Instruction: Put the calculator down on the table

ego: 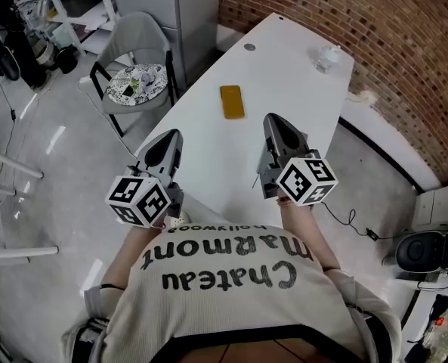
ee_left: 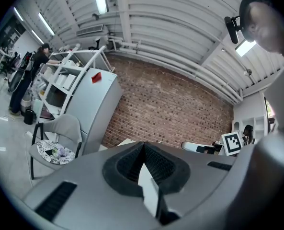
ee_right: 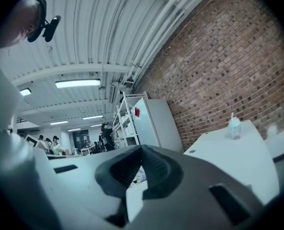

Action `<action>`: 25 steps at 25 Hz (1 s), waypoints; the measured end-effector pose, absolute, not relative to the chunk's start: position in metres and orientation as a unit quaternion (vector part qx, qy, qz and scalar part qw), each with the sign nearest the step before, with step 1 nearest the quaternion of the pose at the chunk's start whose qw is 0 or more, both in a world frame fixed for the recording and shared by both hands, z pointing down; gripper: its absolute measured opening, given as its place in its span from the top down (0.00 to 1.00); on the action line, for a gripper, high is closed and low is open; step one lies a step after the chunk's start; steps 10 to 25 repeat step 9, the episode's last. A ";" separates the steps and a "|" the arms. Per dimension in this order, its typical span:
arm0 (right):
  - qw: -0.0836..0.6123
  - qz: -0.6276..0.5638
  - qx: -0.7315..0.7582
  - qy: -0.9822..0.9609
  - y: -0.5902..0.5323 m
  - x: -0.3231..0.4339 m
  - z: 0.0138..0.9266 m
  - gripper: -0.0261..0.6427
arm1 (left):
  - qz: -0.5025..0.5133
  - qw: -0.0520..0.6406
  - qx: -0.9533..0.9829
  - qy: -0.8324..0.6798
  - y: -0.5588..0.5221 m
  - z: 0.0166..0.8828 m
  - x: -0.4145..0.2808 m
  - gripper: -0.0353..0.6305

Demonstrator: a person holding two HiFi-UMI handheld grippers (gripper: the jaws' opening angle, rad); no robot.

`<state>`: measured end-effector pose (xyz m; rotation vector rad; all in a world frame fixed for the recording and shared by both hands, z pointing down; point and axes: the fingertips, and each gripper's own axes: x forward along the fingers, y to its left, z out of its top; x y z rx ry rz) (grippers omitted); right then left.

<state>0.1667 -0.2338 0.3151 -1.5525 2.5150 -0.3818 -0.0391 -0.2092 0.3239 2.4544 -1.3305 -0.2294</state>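
**Hovering empty over a calculator that looks already placed**

The long white desk (ego: 284,59) is smooth and matte. My left gripper (ego: 170,136) and right gripper (ego: 273,121), grey wedge shells with ribbed black pads, are both pinched together on nothing. The calculator (ego: 232,101), a thin mustard slab, lies flat on the desk just beyond them. I judge the placing done. Next I'd only need to back away clear.

Place: open-plan office or lab workspace.
Walls: bare brick wall (ego: 344,21).
Ceiling: ribbed metal, with strip lights (ee_right: 78,83).
Furniture: long white bench (ego: 284,59), grey chair (ego: 133,44), white shelving (ee_left: 70,75), grey cabinet (ego: 182,6).
Floor: glossy grey floor (ego: 42,142).
Background: people (ee_right: 51,143) at distant desks.
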 end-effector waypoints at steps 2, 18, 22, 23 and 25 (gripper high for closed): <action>0.075 -0.132 -0.516 0.843 -0.227 0.174 0.321 0.96 | -0.080 0.173 0.860 -0.474 -0.199 0.329 -0.032 0.94; 0.065 -0.142 -0.512 0.845 -0.202 0.194 0.339 0.96 | -0.078 0.185 0.853 -0.482 -0.166 0.347 -0.014 0.94; 0.065 -0.142 -0.512 0.845 -0.202 0.194 0.339 0.96 | -0.078 0.185 0.853 -0.482 -0.166 0.347 -0.014 0.94; 0.065 -0.142 -0.512 0.845 -0.202 0.194 0.339 0.96 | -0.078 0.185 0.853 -0.482 -0.166 0.347 -0.014 0.94; 0.065 -0.142 -0.512 0.845 -0.202 0.194 0.339 0.96 | -0.078 0.185 0.853 -0.482 -0.166 0.347 -0.014 0.94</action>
